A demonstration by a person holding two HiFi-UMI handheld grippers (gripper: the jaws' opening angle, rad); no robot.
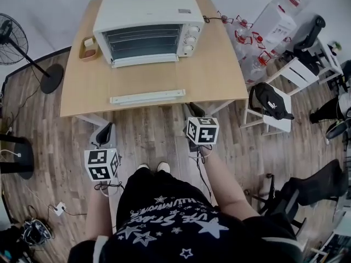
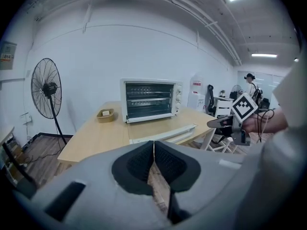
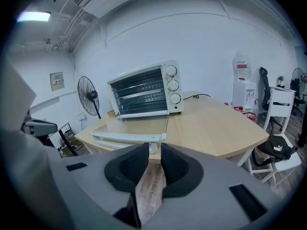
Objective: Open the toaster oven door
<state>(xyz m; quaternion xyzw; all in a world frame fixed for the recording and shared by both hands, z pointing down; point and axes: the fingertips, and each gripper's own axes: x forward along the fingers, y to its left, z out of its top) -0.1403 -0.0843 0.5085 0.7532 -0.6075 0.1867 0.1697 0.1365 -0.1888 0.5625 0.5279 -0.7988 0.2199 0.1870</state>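
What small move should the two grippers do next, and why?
Probably none toward the oven: the door of the toaster oven already lies folded down flat, handle toward the person. The left gripper and right gripper hang short of the table, holding nothing. I would rest them there.
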